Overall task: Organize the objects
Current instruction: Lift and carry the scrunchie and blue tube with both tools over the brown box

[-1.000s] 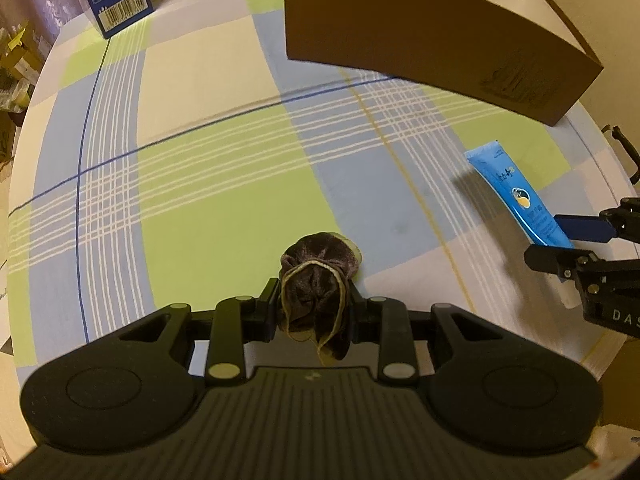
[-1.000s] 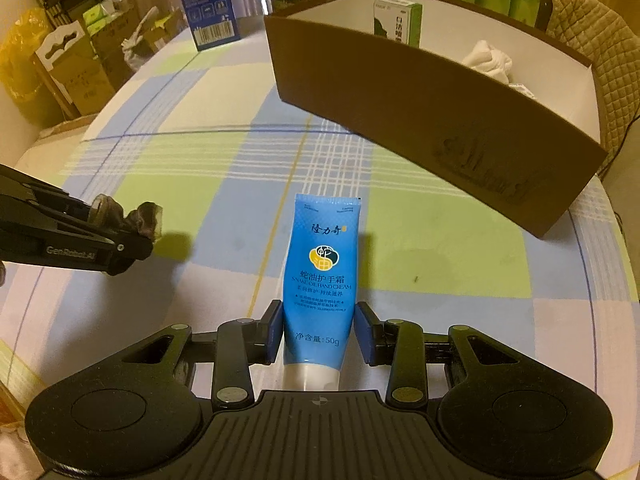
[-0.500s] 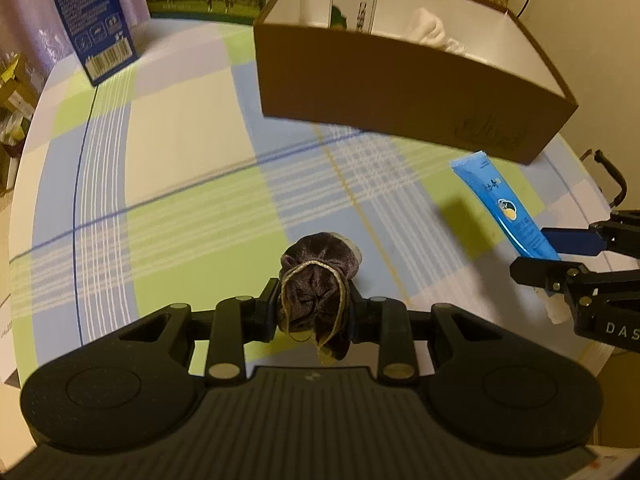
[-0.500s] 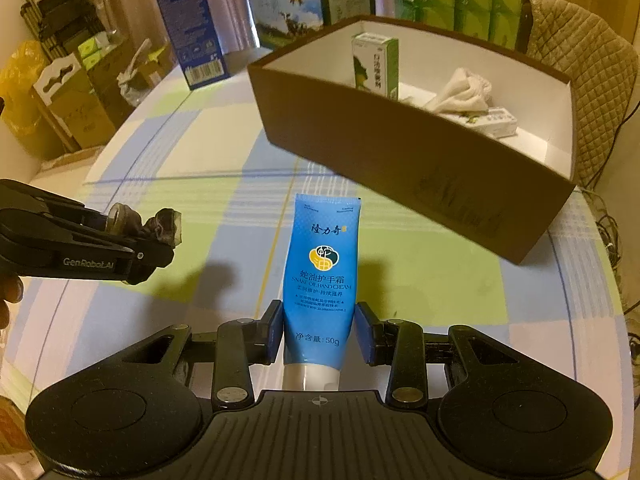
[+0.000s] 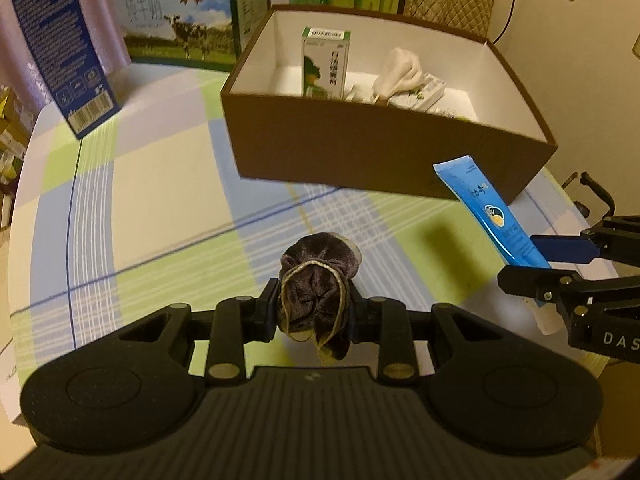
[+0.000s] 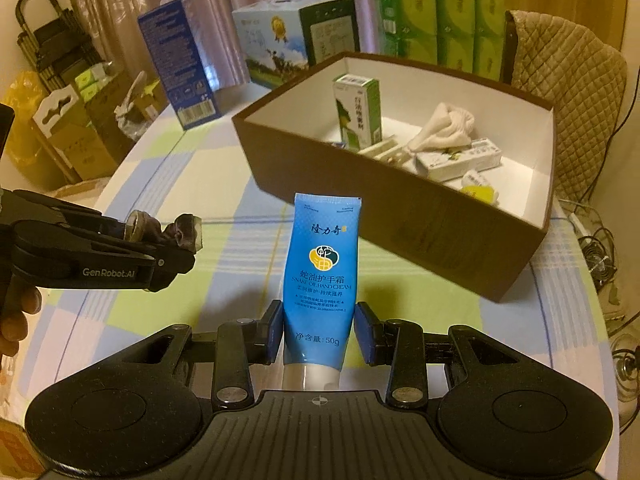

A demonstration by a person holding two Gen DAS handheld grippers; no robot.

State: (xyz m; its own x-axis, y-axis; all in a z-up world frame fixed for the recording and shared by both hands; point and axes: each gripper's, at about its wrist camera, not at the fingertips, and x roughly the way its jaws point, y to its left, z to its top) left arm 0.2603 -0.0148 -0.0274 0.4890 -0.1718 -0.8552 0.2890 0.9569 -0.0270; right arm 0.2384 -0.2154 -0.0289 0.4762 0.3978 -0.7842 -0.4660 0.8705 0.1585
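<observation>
My left gripper [image 5: 314, 314] is shut on a dark brown velvet pouch [image 5: 316, 280] with a gold drawstring, held above the checked tablecloth. My right gripper [image 6: 319, 330] is shut on a blue hand cream tube [image 6: 322, 268], cap end toward the camera. Each shows in the other's view: the pouch [image 6: 176, 230] at the left, the tube [image 5: 484, 208] at the right. Ahead of both stands the open brown cardboard box [image 5: 384, 156] with white inside, also seen as the box [image 6: 420, 216] in the right wrist view. It holds a green carton [image 5: 325, 62], a white cloth [image 5: 400, 68] and small packets.
A tall blue box [image 5: 64, 52] stands at the table's far left, a milk carton case [image 5: 176, 16] and green packs [image 6: 436, 16] behind the brown box. A quilted chair back [image 6: 568, 92] is at the far right. A person's hand [image 6: 16, 320] holds the left gripper.
Both grippers have risen with their loads and tilted, so the box's inside has come into view. The grips have not changed.
</observation>
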